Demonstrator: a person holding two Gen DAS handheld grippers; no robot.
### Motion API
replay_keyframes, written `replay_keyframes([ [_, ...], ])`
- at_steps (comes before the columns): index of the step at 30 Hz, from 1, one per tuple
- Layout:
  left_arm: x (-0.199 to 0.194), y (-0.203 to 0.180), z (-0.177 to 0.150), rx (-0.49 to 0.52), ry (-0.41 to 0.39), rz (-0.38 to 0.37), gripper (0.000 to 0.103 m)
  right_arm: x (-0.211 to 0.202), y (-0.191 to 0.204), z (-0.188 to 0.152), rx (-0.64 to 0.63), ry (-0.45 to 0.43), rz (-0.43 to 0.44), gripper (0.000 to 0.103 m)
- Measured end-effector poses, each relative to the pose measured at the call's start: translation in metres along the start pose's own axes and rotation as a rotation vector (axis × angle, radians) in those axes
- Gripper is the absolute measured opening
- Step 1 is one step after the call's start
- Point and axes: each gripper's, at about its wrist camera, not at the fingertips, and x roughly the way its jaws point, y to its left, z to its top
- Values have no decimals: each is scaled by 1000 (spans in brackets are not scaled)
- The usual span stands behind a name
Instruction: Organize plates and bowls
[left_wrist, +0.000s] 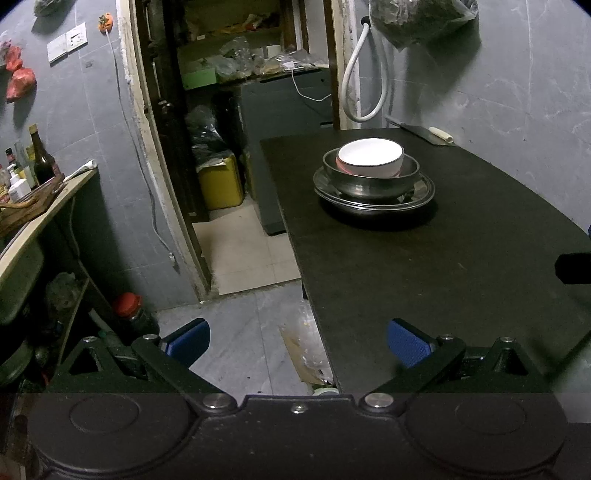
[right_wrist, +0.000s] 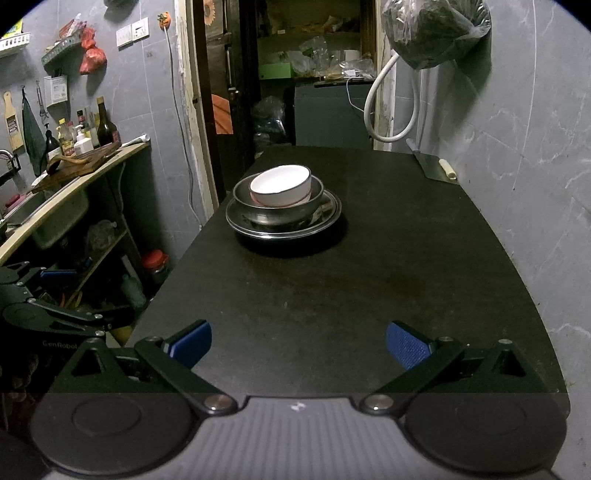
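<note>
A white bowl (left_wrist: 370, 157) sits tilted inside a steel bowl (left_wrist: 369, 181), which rests on stacked steel plates (left_wrist: 421, 195) on the black table (left_wrist: 443, 280). The same stack shows in the right wrist view: white bowl (right_wrist: 280, 184), steel bowl (right_wrist: 277, 208), plates (right_wrist: 328, 216) on the table (right_wrist: 351, 295). My left gripper (left_wrist: 298, 345) is open and empty, at the table's near left edge, partly over the floor. My right gripper (right_wrist: 298, 345) is open and empty above the table's near end, well short of the stack. The left gripper also shows at the left of the right wrist view (right_wrist: 62, 291).
A cleaver (right_wrist: 436, 168) lies at the table's far right by the grey wall. A counter with bottles (right_wrist: 88, 129) and a sink stands left. A doorway with cluttered shelves (left_wrist: 240, 74) is behind. A red-lidded jar (left_wrist: 129, 306) and plastic scraps lie on the floor.
</note>
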Motion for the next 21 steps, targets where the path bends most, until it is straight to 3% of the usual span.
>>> replay_keyframes([
  [21, 0, 0, 0, 0, 2, 1, 102, 1, 0, 1, 1, 3, 0, 103],
])
